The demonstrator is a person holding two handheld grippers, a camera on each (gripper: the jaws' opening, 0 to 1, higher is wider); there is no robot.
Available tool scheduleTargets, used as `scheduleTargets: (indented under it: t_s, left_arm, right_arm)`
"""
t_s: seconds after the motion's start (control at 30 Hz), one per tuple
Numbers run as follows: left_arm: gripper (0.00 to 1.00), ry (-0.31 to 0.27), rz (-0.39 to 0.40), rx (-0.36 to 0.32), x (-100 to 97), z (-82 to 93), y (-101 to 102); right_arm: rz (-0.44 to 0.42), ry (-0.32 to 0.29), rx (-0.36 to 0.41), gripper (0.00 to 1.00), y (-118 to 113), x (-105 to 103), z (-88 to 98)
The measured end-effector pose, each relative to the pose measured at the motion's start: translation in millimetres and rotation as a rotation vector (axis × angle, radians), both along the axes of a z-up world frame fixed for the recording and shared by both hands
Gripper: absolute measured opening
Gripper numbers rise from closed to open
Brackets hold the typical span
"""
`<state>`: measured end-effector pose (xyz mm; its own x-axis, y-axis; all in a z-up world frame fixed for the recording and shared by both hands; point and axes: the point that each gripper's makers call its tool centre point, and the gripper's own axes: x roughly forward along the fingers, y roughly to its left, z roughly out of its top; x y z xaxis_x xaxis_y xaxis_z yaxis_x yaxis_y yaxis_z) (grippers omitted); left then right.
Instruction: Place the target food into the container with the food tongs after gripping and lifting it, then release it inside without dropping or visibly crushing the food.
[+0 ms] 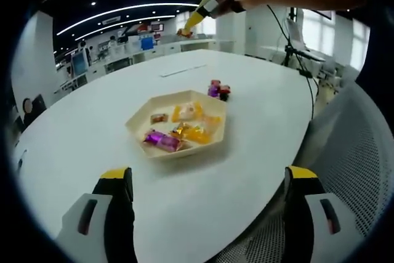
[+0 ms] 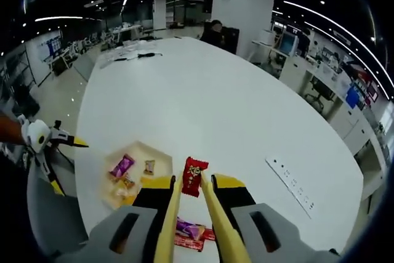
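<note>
Step in hand: carry. Our right gripper (image 2: 191, 189) clamps yellow food tongs (image 2: 206, 214), whose tips pinch a red snack packet (image 2: 194, 177) raised off the white table (image 2: 246, 109).

Left gripper (image 1: 209, 183): jaws wide apart, holding nothing.

Container: the cream hexagonal tray (image 2: 136, 173) sits below and left of the tong tips, holding a purple packet (image 2: 122, 165) and several yellow ones.

Next, we judge: shift left above the tray, lower, ease open.

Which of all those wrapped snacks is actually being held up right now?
The red packet, pinched between the right tongs above the table; the others lie in the tray or loose on the tabletop.
</note>
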<state>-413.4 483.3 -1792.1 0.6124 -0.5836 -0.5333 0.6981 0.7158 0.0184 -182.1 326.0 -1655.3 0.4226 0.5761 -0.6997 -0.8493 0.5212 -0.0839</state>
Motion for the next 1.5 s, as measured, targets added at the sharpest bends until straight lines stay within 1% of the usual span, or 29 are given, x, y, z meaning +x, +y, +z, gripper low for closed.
scheduleTargets:
  t_s: [0.3,0.47,0.53,0.6,0.63,0.67,0.73,0.87,0.97,1.13,1.2,1.27,1.33,1.4,1.5]
  left_arm:
    - [0.99,0.002,0.005,0.007,0.4,-0.9,2]
    - [0.99,0.006,0.006,-0.003,0.3,-0.2,1]
    - [0.99,0.007,0.005,0.004,0.3,-0.3,1]
    - [0.99,0.001,0.001,0.000,0.3,0.8,0]
    - [0.99,-0.002,0.001,0.014,0.3,0.1,1]
    - [0.99,0.000,0.000,0.015,0.1,-0.6,1]
    - [0.99,0.004,-0.006,0.018,-1.0,-1.5,0]
    - [0.99,0.010,0.004,0.014,0.2,-2.3,2]
    - [0.99,0.011,0.011,0.011,0.9,-1.4,3]
    - [0.99,0.016,0.006,0.016,0.3,-3.0,2]
    - [0.99,0.018,0.006,0.015,-0.1,-2.5,2]
    - [0.99,0.019,0.008,0.013,0.1,-2.8,2]
    - [0.99,0.019,0.007,0.014,0.0,-3.0,2]
    - [0.99,0.019,0.007,0.013,0.0,-2.8,2]
    - [0.98,0.020,0.008,0.014,-0.3,-2.3,2]
  right_arm:
    - [0.063,0.019,0.007,0.22,34,-25,-12.2]
    - [0.087,0.024,0.025,0.21,48,-35,-11.0]
    - [0.102,0.027,0.024,0.20,54,-39,-12.2]
    - [0.109,0.030,0.039,0.20,60,-42,-10.4]
    - [0.117,0.026,0.042,0.20,62,-44,-8.4]
    - [0.121,0.017,0.044,0.20,63,-44,-6.2]
    - [0.123,0.018,0.049,0.20,64,-43,-3.4]
    - [0.129,-0.002,0.059,0.21,62,-42,6.2]
    - [0.127,-0.009,0.059,0.22,58,-40,7.1]
    - [0.127,-0.011,0.085,0.23,49,-39,8.7]
    - [0.141,-0.029,0.091,0.24,45,-40,9.6]
    - [0.140,-0.031,0.095,0.24,40,-39,9.9]
    - [0.159,-0.057,0.106,0.25,37,-39,13.1]
    - [0.163,-0.062,0.101,0.25,33,-39,13.3]
    - [0.185,-0.086,0.099,0.26,25,-38,16.3]
